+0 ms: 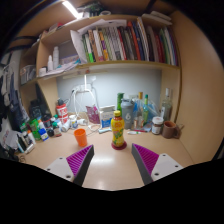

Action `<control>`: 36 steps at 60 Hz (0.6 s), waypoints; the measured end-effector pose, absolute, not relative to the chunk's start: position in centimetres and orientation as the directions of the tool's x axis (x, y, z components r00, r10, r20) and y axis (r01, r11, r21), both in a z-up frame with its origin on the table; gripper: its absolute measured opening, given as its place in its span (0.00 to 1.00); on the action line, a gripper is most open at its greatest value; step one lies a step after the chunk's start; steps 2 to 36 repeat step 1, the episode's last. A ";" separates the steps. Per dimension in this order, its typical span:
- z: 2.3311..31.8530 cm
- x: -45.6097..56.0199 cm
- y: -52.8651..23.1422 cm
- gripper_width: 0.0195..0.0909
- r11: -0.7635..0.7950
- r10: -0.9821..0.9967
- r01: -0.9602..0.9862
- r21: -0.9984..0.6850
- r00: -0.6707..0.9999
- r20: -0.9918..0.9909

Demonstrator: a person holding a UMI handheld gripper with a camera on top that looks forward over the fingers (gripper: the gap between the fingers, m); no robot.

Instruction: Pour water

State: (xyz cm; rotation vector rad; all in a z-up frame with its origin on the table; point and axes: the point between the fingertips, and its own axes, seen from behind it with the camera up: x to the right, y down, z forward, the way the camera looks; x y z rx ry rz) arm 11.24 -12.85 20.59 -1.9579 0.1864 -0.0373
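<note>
A small bottle (118, 130) with a yellow label and a red cap stands upright on a dark red coaster on the pale desk (112, 165), just beyond my fingers and roughly centred between them. An orange cup (81, 137) stands upright to the left of the bottle, ahead of my left finger (80, 160). My gripper (113, 162) is open, its purple pads wide apart, with only bare desk between them. It touches neither the bottle nor the cup.
The back of the desk is crowded with bottles, jars and boxes (140, 112) along the wall. More clutter (38, 128) fills the left side. A shelf of books (125, 45) hangs above. A wooden side panel (196, 90) closes the right.
</note>
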 end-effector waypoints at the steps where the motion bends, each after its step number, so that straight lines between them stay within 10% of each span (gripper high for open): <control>1: 21.0 10.9 -13.6 0.89 -0.371 -0.149 -0.112 -0.922 0.987 -0.060; 36: 21.0 10.9 -13.6 0.89 -0.371 -0.149 -0.112 -0.922 0.987 -0.060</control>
